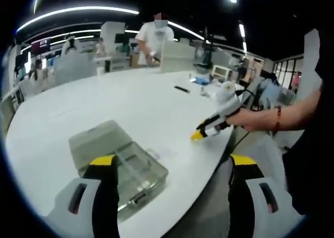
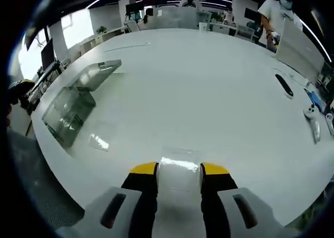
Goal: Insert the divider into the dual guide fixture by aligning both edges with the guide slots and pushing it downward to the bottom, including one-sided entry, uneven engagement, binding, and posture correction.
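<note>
A clear plastic box, the guide fixture (image 1: pixel 122 162), lies near the white table's (image 1: pixel 125 102) near edge with its lid folded open. My left gripper (image 1: pixel 173 162) hovers over it, jaws wide apart and empty; the left jaw overlaps the box. In the right gripper view the fixture (image 2: pixel 70 110) sits far left. My right gripper (image 2: pixel 178 170) rests low on the table, and a small clear divider (image 2: pixel 179 167) fills the gap between its yellow-tipped jaws. In the left gripper view, a hand holds the right gripper (image 1: pixel 204 131) at the table edge, right of the fixture.
Another small clear piece (image 2: pixel 98 142) lies on the table beside the fixture. A black bar-shaped object (image 2: pixel 284 85) and a white controller (image 2: pixel 312 122) lie at the far right. A person (image 1: pixel 156 34) stands at the far side. The table edge (image 1: pixel 209 159) curves close to both grippers.
</note>
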{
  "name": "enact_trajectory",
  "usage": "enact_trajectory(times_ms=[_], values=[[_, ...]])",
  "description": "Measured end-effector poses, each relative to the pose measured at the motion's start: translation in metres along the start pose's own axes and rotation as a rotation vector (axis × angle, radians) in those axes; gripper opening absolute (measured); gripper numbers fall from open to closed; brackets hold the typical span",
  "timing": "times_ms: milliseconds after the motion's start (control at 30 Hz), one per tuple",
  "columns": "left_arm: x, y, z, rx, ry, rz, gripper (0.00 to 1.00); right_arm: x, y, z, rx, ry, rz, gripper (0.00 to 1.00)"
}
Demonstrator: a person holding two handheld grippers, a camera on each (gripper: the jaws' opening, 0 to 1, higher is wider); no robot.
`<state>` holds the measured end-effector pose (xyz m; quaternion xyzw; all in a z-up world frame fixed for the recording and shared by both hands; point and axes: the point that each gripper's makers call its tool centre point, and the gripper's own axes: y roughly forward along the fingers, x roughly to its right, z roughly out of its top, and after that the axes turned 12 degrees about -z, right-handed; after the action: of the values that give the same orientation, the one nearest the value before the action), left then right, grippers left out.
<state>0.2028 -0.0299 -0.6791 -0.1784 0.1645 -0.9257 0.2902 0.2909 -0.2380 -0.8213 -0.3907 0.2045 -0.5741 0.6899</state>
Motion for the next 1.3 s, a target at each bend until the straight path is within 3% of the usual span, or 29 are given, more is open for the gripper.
enact_trajectory(times_ms=[367,1300], values=[[0.000,0.000,0.003,0.006,-0.003,0.010,0.84,-0.007,-0.007,0.003,0.021,-0.015,0.007,0.27],[-0.007,-0.004,0.007,0.040,-0.038,0.031,0.82,-0.037,-0.027,0.038,0.145,0.036,0.096,0.27]])
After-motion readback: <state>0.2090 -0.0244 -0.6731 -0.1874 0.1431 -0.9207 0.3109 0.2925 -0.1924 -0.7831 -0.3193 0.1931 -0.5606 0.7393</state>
